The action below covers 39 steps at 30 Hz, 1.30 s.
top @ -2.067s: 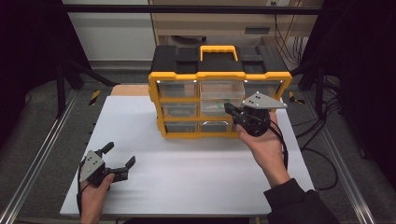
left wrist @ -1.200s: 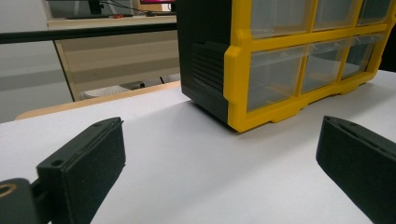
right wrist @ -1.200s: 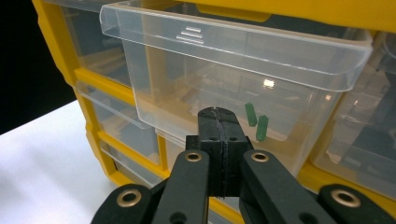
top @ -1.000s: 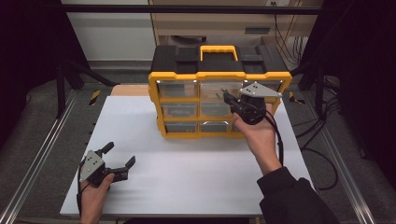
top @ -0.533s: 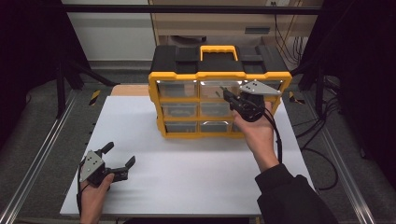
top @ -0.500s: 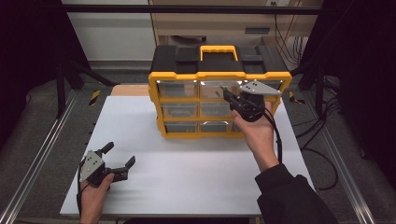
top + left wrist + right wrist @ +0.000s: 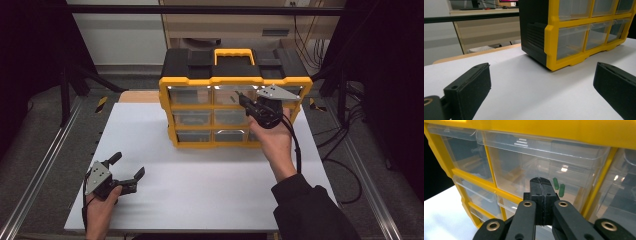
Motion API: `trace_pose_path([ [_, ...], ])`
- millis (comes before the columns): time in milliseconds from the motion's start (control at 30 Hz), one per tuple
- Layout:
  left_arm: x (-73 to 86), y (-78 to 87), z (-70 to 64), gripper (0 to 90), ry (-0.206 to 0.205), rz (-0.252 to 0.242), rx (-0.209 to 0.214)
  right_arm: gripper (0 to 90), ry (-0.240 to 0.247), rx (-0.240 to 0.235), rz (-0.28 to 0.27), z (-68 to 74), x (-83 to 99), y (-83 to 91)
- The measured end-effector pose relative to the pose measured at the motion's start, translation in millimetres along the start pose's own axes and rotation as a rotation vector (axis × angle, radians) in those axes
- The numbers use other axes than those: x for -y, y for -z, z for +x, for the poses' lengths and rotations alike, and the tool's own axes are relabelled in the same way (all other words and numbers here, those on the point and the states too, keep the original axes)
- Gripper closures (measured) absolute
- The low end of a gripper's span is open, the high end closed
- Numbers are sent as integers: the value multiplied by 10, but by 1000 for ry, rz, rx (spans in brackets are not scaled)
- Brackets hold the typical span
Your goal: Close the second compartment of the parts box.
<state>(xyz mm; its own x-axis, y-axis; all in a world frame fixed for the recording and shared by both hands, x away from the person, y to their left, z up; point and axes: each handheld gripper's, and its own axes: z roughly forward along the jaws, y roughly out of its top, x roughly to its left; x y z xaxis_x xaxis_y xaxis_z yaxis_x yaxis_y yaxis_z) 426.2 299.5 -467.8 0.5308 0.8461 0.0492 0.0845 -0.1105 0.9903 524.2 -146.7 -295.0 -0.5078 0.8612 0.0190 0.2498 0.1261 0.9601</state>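
From above, the yellow drawer box stands at the back of the white counter. The right tongs are up at its top middle drawer. The left tongs rest far off.

Left tongs view: the jaws are wide apart, holding nothing.

Right tongs view: the jaws are pressed together, empty. They might slip off the drawer's lip. Two green bits inside are hard to make out.

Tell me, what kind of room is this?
Probably a lab or workshop test bench: a white table inside a metal frame, a yellow-and-black drawer organizer, and loose cables on the floor.
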Motion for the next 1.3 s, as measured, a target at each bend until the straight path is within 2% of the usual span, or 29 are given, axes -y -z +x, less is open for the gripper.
trace_pose_path([
  [267, 0, 6, 3, 11, 2, 0, -1, 900, -13, 5, -6, -10, 2, -27],
  [1300, 0, 12, 17, 11, 12, -5, -6, 900, -7, 4, -6, -37, 4, -22],
])
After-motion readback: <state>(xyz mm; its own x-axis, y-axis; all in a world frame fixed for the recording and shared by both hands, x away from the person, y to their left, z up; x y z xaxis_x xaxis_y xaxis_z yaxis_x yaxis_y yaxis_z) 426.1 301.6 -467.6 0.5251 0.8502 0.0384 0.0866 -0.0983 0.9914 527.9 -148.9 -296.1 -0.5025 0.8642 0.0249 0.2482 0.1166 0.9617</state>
